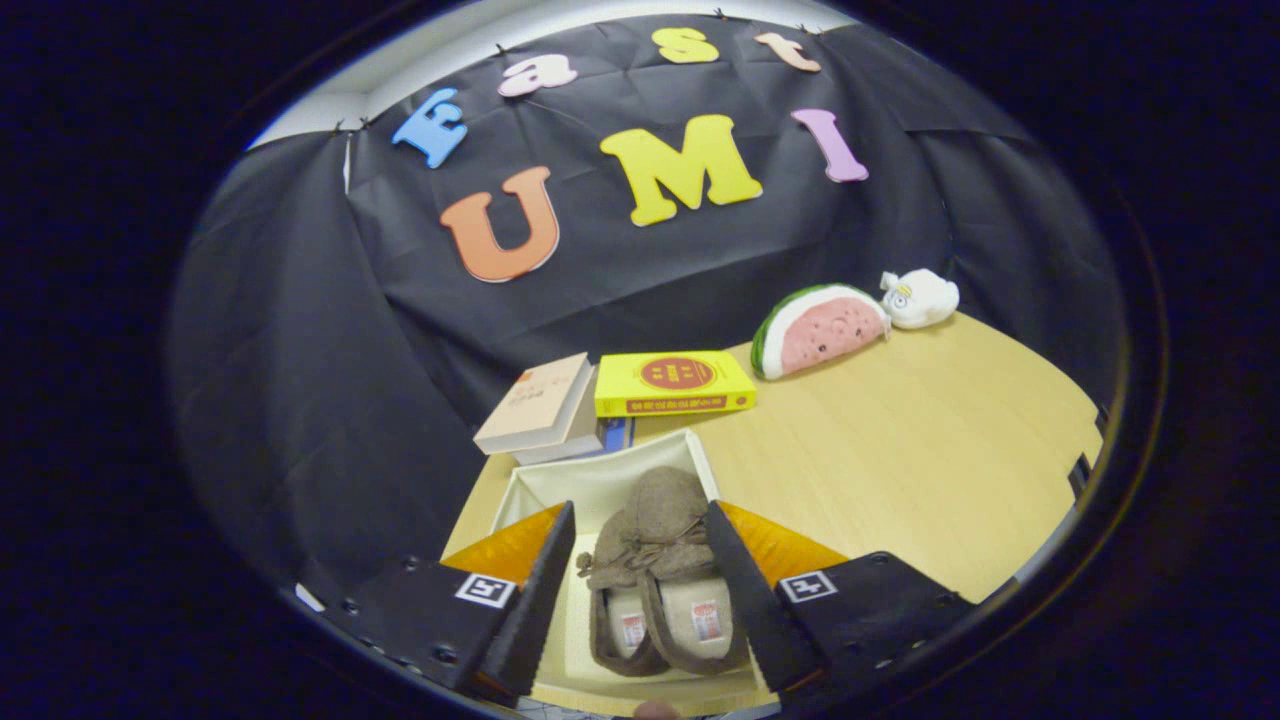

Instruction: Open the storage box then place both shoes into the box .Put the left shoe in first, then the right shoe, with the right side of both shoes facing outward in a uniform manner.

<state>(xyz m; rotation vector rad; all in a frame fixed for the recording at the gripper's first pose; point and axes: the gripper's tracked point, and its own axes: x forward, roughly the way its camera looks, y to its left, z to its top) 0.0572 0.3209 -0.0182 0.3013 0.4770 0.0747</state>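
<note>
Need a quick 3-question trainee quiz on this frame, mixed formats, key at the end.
1. True or false: both brown fabric moccasin shoes lie inside the open white storage box.
2. Which thing on the pale wooden table is nearest the white plush toy? A) yellow hardcover book B) watermelon-slice plush C) beige paperback book
3. Fill in: the tool is ____, its fingers spread to either side of the shoes without pressing on them.

Key: 1 true; 2 B; 3 open.
</note>
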